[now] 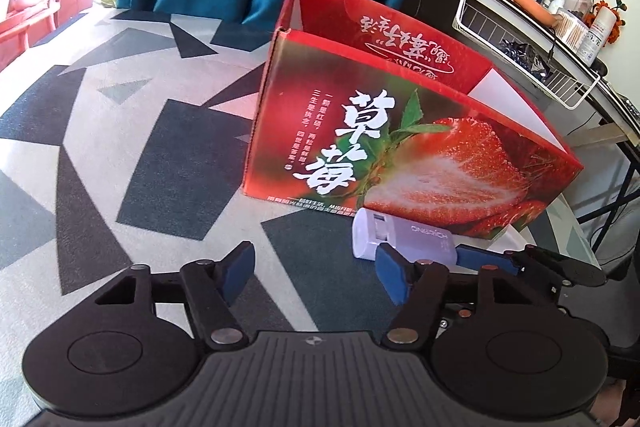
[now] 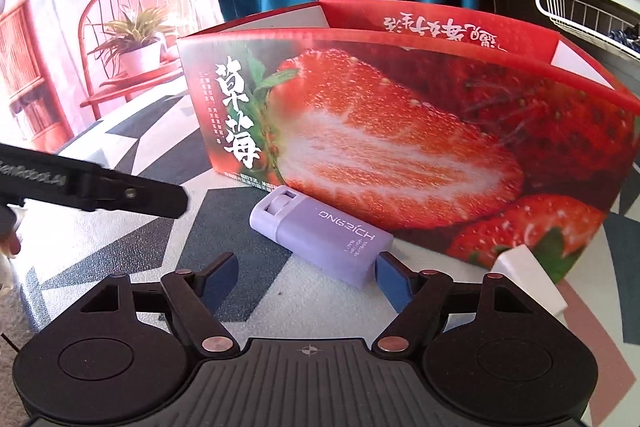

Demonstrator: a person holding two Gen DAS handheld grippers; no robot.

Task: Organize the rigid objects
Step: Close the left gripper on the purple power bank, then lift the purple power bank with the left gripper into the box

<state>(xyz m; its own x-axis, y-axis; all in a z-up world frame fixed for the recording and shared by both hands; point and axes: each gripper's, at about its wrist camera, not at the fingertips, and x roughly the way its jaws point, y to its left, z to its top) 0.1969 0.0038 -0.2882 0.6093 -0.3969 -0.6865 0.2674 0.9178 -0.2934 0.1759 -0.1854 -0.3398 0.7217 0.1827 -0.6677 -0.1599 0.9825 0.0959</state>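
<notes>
Both grippers are down low over the patterned tabletop (image 2: pixel 132 251), closing in on a small lilac case (image 2: pixel 324 239) that lies flat on the table, right against the front wall of the open strawberry box (image 2: pixel 400 131), one end toward the box, the other toward the grippers. The right gripper (image 2: pixel 308 277) has its jaws partly open with nothing clamped: its right pad sits just beside the near end of the case, the left pad stands well clear, so the case is not between them yet. The left gripper (image 1: pixel 316 273) is also partly open and empty; seen from its own camera the case (image 1: pixel 404 239) lies off to the right of its gap, beside its right finger, and the other gripper's blue pad (image 1: pixel 486 259) shows on the far side of the case. Step in hand looks like the approach to pick up the case, no grasp yet. A white block (image 2: pixel 528 279) sits near the box at right, untouched. Next move, as I judge it: one gripper must shift sideways to straddle the case across its narrow width, close on it, lift, then carry it over the box rim and drop it inside; the box wall touching the case leaves little finger room on that side
</notes>
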